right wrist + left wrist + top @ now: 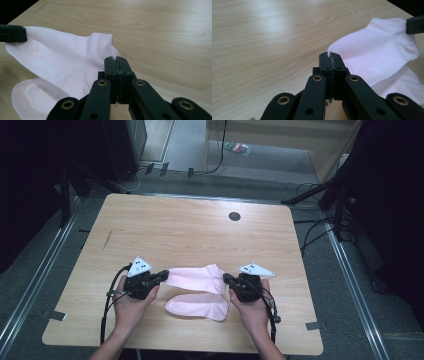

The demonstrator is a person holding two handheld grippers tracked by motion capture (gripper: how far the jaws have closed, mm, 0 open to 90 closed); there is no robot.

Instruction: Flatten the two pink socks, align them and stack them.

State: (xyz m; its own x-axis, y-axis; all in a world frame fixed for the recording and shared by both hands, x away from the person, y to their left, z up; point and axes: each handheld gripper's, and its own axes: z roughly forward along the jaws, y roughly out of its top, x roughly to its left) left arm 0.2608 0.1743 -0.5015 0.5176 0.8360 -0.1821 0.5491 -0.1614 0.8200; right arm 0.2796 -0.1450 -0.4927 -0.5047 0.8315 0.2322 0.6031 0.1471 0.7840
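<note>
Both grippers' jaws (162, 276) (227, 279) pinching pink sock (195, 278)

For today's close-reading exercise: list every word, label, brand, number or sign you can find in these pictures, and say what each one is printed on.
Upper pink sock: small white print with a little logo, too blurred to read, seen in both gripper views.
Grey plate on the left gripper: dark dots, no letters or numbers.
Grey plate on the right gripper: dark dots, likewise no text.
Lower pink sock and table: no writing that I can make out.
</note>
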